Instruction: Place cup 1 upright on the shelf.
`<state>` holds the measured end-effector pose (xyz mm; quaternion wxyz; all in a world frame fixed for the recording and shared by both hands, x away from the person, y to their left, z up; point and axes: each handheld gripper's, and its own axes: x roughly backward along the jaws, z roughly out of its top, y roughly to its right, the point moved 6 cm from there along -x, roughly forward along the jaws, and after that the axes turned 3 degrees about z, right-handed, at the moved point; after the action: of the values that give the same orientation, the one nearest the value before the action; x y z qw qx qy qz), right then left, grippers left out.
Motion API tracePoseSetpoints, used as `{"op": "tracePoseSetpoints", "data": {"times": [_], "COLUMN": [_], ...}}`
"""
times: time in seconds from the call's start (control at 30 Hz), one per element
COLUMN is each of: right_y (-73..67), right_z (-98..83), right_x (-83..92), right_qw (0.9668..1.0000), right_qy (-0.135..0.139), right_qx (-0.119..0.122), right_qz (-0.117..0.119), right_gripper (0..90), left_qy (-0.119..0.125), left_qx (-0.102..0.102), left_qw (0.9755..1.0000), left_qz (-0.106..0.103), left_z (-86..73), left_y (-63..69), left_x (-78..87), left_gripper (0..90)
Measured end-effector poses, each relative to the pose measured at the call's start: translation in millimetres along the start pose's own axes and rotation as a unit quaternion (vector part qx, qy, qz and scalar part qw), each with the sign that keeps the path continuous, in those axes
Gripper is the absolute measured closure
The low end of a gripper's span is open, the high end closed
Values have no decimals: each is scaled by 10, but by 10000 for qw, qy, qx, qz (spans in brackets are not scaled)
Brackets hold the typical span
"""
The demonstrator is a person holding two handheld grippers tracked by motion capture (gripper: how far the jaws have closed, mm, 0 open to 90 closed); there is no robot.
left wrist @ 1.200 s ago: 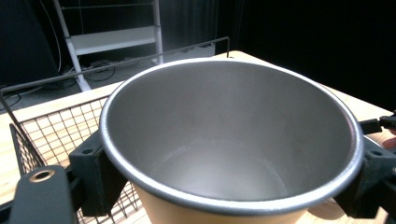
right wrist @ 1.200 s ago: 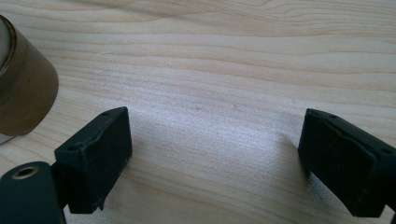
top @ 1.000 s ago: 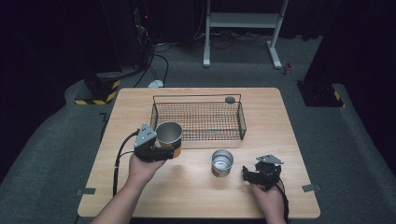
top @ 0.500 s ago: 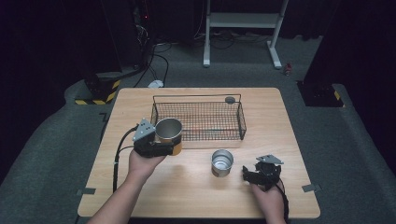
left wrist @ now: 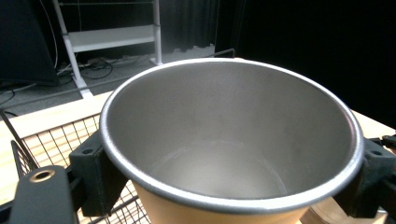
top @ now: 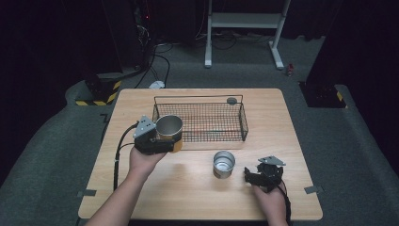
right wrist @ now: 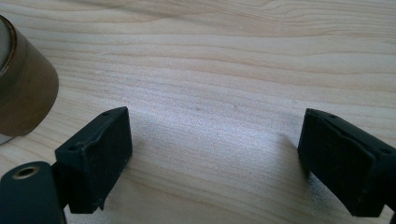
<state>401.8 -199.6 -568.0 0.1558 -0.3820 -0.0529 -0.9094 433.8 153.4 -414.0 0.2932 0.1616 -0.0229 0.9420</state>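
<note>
My left gripper [top: 168,137] is shut on a metal cup [top: 169,126] with a tan outer wall, one jaw on each side just under its rim. It holds the cup upright above the table, at the front left corner of the wire basket [top: 200,100]. In the left gripper view the cup [left wrist: 229,154] is empty, with basket mesh behind it at the left. A second metal cup [top: 223,164] stands on the table in front of the basket. To its right my right gripper [top: 251,178] rests low over the table, open, with only bare wood between its jaws [right wrist: 215,163].
A small dark round object [top: 231,100] sits at the basket's back right corner. The second cup [right wrist: 23,84] shows at the left edge of the right gripper view. The wooden table [top: 291,132] has dark carpet around it, cables and a white stand beyond.
The left gripper has carried the cup slightly up and closer to the basket's front left corner. The right gripper and the second cup have stayed put.
</note>
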Motion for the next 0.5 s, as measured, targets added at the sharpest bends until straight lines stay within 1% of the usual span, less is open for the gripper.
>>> {"op": "tracePoseSetpoints", "data": {"times": [0.03, 0.17, 0.27, 0.33, 0.4, 0.47, 0.5], "right_y": [0, 0, 0, 0, -1, -1, -1], "right_z": [0, 0, 0, 0, 0, 0, 0], "right_x": [0, 0, 0, 0, 0, 0, 0], "right_qw": [10000, 10000, 10000, 10000, 10000, 10000, 10000], "right_qy": [-1, 1, 0, 0, 1, -1, 1], "right_qx": [-1, -1, 1, 0, -1, -2, 0], "right_qz": [0, 0, -1, -1, -1, -1, -3], "right_gripper": [98, 98, 98, 98, 98, 99, 99], "left_qy": [13, 48, 79, 89, 145, 127, 110], "left_qx": [-24, -13, -59, -57, 4, 3, -34], "left_qw": [10000, 10000, 9999, 9999, 9999, 9999, 9999], "left_qz": [8, 20, 42, 57, 28, 40, 87], "left_z": [27, 56, 93, 118, 163, 171, 183], "left_y": [-7, -15, -28, -37, -62, -68, -77], "left_x": [-15, -35, -60, -77, -115, -129, -146], "left_gripper": [141, 141, 141, 141, 141, 141, 141]}}
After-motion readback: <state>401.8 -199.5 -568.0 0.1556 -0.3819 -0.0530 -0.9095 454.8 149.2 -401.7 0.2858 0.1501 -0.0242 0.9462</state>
